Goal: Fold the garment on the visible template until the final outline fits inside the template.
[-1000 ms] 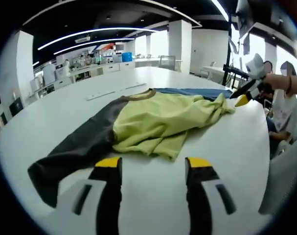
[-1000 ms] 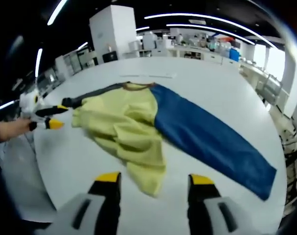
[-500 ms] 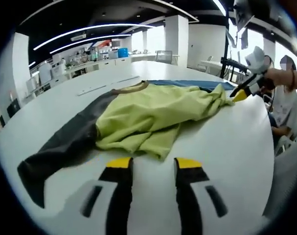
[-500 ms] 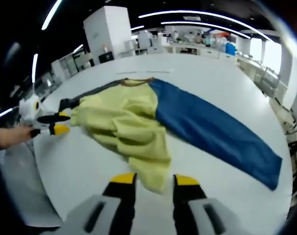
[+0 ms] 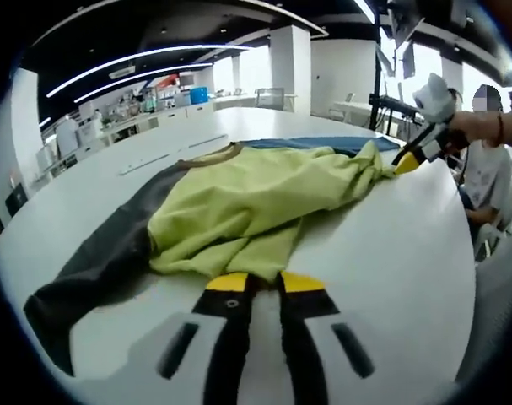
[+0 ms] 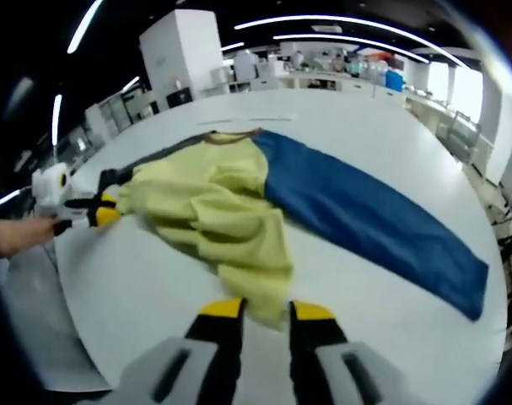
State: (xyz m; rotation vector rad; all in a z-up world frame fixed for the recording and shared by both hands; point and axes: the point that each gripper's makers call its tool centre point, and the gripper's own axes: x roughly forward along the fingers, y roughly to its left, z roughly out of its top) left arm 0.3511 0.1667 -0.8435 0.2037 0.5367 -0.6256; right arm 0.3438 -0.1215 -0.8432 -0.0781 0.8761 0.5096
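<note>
A tri-colour garment lies rumpled across a broad white tabletop in an open-plan workroom, its yellow-green body bunched in the middle, a dark grey sleeve trailing off to one side and a long blue sleeve laid out flat to the other.

In the left gripper view, the left claw sits low at the near hem of the yellow-green cloth — its yellow-tipped jaws drawn narrow, with a fold of the fabric's edge lying at or between the tips; whether the cloth is truly pinched cannot be told. Across the tabletop, the right claw meets the far corner of the yellow-green panel, a person's hand behind it.

In the right gripper view, the right claw likewise shows its jaws brought close together at the near edge of the yellow-green cloth, the hem reaching down to the tips. The left claw appears at the far side, touching the bunched corner where yellow-green cloth meets grey sleeve, a hand gripping its white body. A brown collar marks the garment's neck, facing away toward desks and white columns in the background.
</note>
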